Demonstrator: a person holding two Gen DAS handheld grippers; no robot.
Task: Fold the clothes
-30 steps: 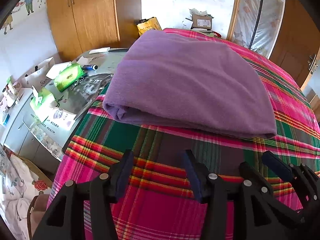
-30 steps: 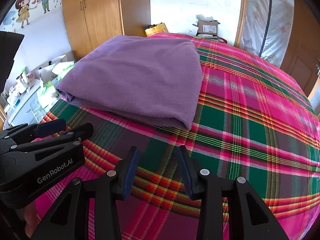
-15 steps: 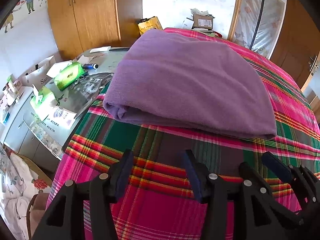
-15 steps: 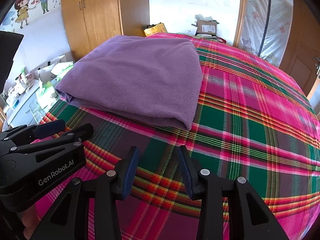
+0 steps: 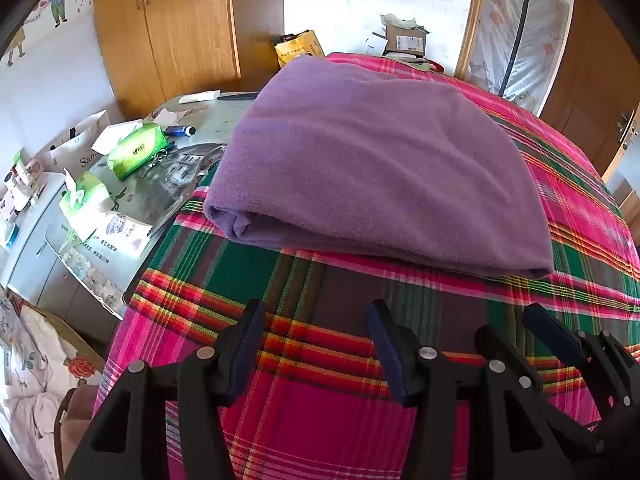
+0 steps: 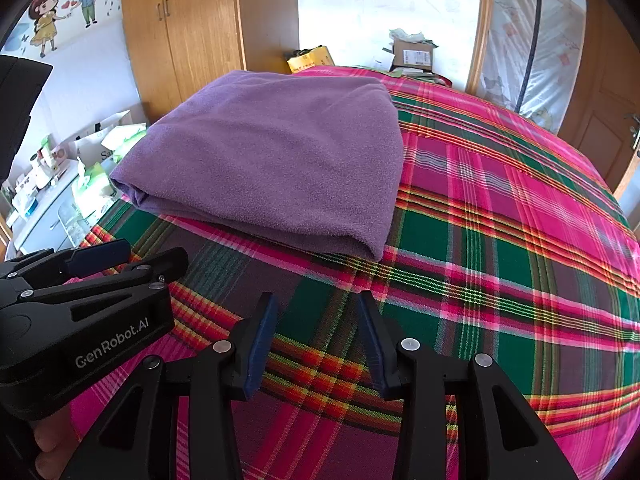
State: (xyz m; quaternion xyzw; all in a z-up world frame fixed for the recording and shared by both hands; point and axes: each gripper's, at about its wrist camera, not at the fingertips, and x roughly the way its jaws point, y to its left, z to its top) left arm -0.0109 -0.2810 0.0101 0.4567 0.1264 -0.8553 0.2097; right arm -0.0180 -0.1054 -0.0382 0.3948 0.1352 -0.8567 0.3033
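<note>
A purple fleece garment [image 5: 376,164] lies folded into a thick rectangle on the plaid bedspread [image 5: 320,408], its folded edge toward me. In the right wrist view the same purple garment [image 6: 276,156] sits left of centre. My left gripper [image 5: 316,320] hovers open over bare bedspread, short of the garment's near edge, nothing between its fingers. My right gripper [image 6: 316,312] is open too, over the plaid, just right of the left gripper [image 6: 132,254], which shows at the lower left. Neither touches the garment.
A cluttered side table [image 5: 188,160] with green tissue packs [image 5: 136,150] stands left of the bed. Wooden wardrobe doors [image 5: 168,28] rise behind it. Boxes [image 6: 412,54] sit beyond the bed's far end. A wooden door [image 6: 600,120] is at the right.
</note>
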